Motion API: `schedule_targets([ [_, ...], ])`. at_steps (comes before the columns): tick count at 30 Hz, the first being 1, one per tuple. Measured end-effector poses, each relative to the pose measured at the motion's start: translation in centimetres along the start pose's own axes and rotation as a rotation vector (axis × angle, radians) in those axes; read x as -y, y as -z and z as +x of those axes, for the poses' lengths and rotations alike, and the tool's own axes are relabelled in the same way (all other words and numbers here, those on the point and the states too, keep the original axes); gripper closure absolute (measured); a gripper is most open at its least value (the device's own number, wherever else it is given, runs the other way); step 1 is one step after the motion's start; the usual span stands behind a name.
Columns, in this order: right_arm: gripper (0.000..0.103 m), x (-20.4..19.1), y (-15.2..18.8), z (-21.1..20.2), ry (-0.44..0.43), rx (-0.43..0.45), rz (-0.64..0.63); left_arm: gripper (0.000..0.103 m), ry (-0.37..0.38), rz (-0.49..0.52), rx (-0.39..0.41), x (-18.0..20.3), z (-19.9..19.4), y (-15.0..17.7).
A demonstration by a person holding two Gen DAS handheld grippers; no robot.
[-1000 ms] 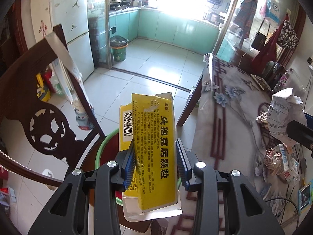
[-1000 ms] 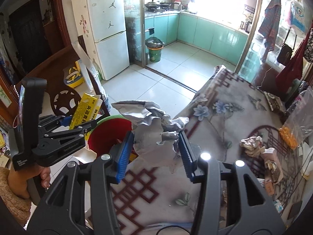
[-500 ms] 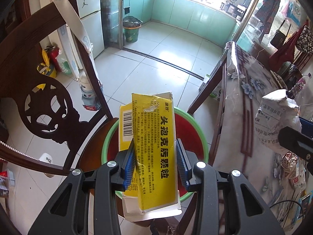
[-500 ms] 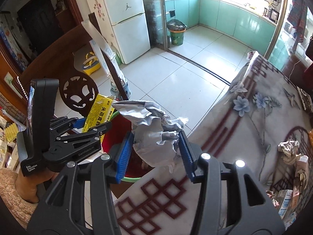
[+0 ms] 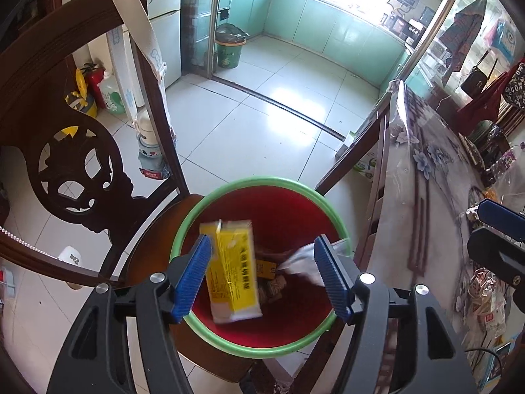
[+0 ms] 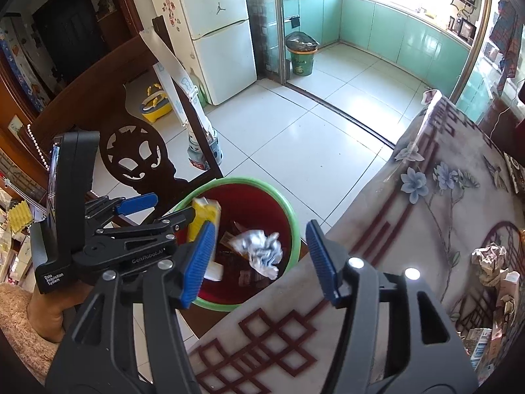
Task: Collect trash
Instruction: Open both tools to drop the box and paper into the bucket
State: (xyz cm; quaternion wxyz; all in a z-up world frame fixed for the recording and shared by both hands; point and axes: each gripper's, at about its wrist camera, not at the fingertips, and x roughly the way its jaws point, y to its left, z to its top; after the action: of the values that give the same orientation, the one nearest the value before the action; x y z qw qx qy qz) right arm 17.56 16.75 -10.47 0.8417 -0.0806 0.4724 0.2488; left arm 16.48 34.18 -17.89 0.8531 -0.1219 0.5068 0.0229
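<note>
Both the left tongs (image 5: 262, 277) and right tongs (image 6: 259, 259) are opening, nothing gripped. The yellow carton (image 5: 233, 271) and crumpled paper (image 6: 261, 251) are seen inside the red bin (image 5: 262, 348). The chair-perched bin could be tipped if knocked.

Sunlit tiled floor (image 5: 249, 105), carved chair (image 5: 75, 170)

yellow box (image 5: 233, 264) motion-blurred; bin (image 5: 262, 184) bottom partly hidden.
</note>
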Motion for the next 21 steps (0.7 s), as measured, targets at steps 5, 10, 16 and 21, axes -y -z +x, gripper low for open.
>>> schedule_targets([
  [5, 0.045, 0.3, 0.3, -1.3, -0.002, 0.021, 0.006, 0.040, 0.026, 0.009, 0.013, 0.8, -0.9, 0.0],
  [10, 0.044, 1.5, 2.1, -3.4, 0.012, 0.036, 0.018, 0.040, 0.079, 0.067, 0.032, 3.4, -2.6, 0.7],
  [16, 0.044, 5.2, 6.7, -6.4, 0.071, 0.027, 0.115, 0.041, 0.153, 0.148, 0.037, 7.5, -4.0, 1.9],
  [21, 0.044, 10.6, 12.9, -9.2, 0.181, -0.011, 0.274, 0.041, 0.209, 0.226, 0.029, 11.8, -4.4, 2.9],
])
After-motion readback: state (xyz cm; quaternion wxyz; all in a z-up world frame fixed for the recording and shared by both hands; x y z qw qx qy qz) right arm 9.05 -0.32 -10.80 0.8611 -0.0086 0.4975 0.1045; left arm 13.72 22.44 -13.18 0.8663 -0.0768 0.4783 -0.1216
